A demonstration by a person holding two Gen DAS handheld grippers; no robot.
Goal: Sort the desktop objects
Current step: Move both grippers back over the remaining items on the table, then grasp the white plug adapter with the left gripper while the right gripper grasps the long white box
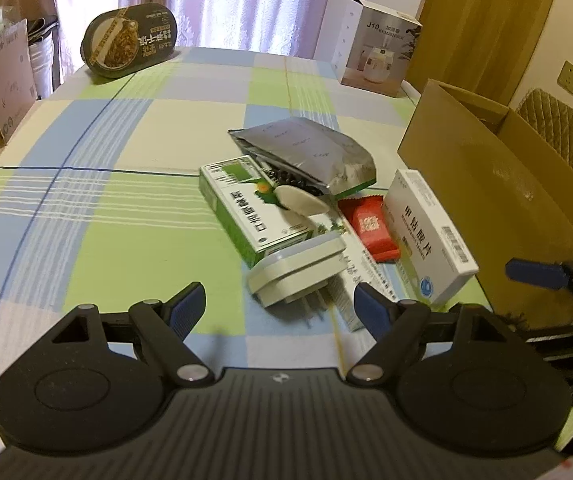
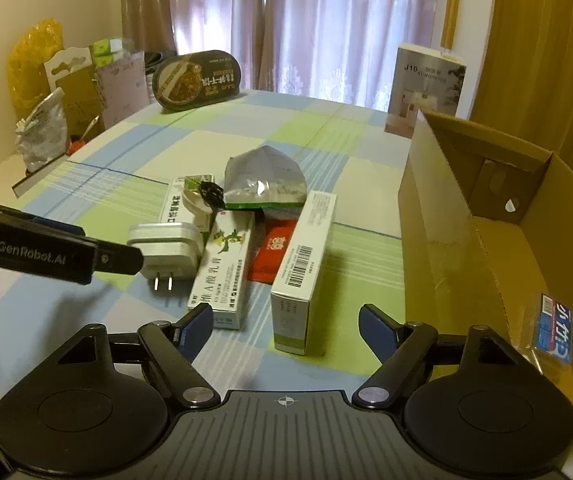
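Note:
A pile lies mid-table on the checked cloth. It holds a white plug adapter (image 1: 298, 268) (image 2: 166, 248), a green medicine box (image 1: 246, 208), a long ointment box (image 2: 226, 268), a silver foil pouch (image 1: 306, 152) (image 2: 264, 180), a red packet (image 1: 370, 226) (image 2: 272, 252) and a white medicine box (image 1: 430, 232) (image 2: 306, 264). My left gripper (image 1: 280, 312) is open just short of the plug adapter. My right gripper (image 2: 286, 324) is open just short of the white medicine box's end. An open cardboard box (image 2: 466, 240) (image 1: 486, 184) stands to the right, with a blue packet (image 2: 554, 328) inside.
A dark oval food container (image 1: 130, 42) leans at the table's far left. A humidifier carton (image 1: 378, 52) stands far right. Bags and cartons (image 2: 58, 92) crowd the space beyond the left table edge. A quilted chair (image 1: 562, 136) is behind the cardboard box.

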